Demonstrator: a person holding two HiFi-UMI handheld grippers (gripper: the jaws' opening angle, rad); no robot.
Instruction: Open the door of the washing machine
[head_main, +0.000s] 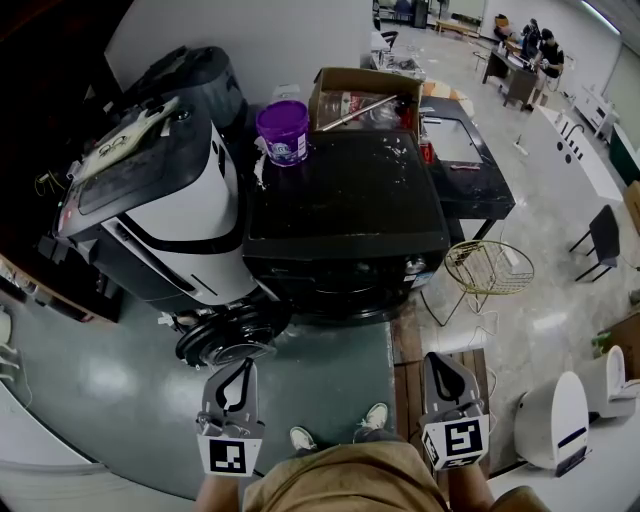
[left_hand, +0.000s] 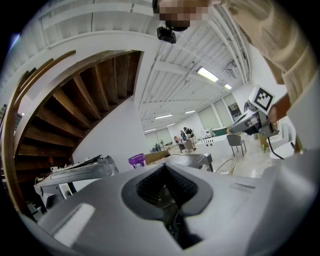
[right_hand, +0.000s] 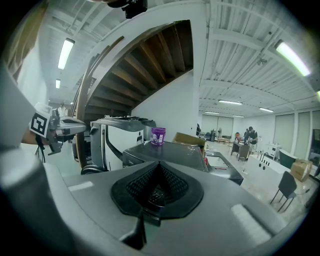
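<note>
A black washing machine (head_main: 345, 225) stands in the middle of the head view, its front facing me and its door not visibly open. It also shows in the right gripper view as a dark box (right_hand: 165, 152). My left gripper (head_main: 240, 364) hangs low by my waist, well short of the machine, jaws together and empty. My right gripper (head_main: 441, 360) is held the same way on the right, shut and empty. From the left gripper (left_hand: 165, 171) the washing machine (left_hand: 192, 161) lies ahead; the right gripper (right_hand: 159, 168) points at its corner.
A white and black appliance (head_main: 165, 215) leans left of the washer, with a round black door-like part (head_main: 228, 338) at its foot. A purple tub (head_main: 283, 130) and a cardboard box (head_main: 365, 100) sit on the washer. A wire basket (head_main: 488, 268) stands to the right. My shoes (head_main: 375, 417) are on the green floor.
</note>
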